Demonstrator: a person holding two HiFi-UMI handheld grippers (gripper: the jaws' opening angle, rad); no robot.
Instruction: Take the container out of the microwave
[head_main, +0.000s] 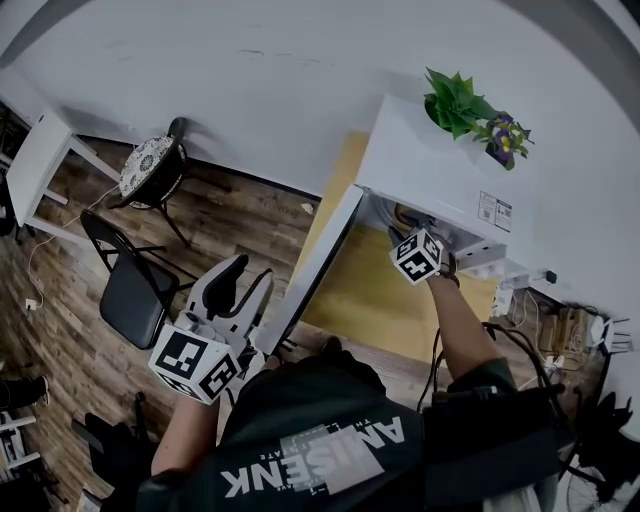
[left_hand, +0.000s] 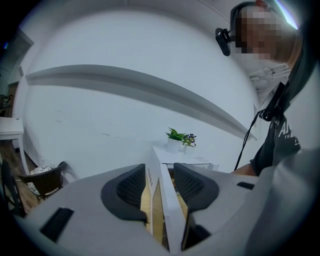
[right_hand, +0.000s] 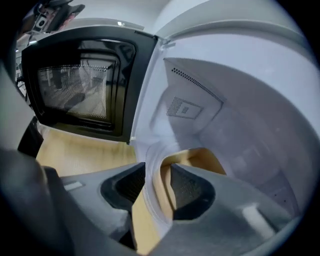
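Note:
The white microwave (head_main: 430, 160) stands on a yellow tabletop (head_main: 385, 300) with its door (head_main: 315, 265) swung wide open. My right gripper (head_main: 412, 240) reaches into the cavity. In the right gripper view, the right gripper (right_hand: 157, 172) is shut on the thin rim of a white container (right_hand: 197, 156) with a tan inside, low in the white cavity (right_hand: 240, 125). My left gripper (head_main: 250, 275) hovers open just left of the door's free edge. From the left gripper view, the left gripper (left_hand: 160, 187) holds nothing; the door edge (left_hand: 156, 170) shows beyond its jaws.
A potted plant (head_main: 460, 105) sits on top of the microwave. The dark window of the open door (right_hand: 80, 90) is at the left of the cavity. A black folding chair (head_main: 130, 290), a round stool (head_main: 150, 165) and a white side table (head_main: 35, 160) stand on the wooden floor.

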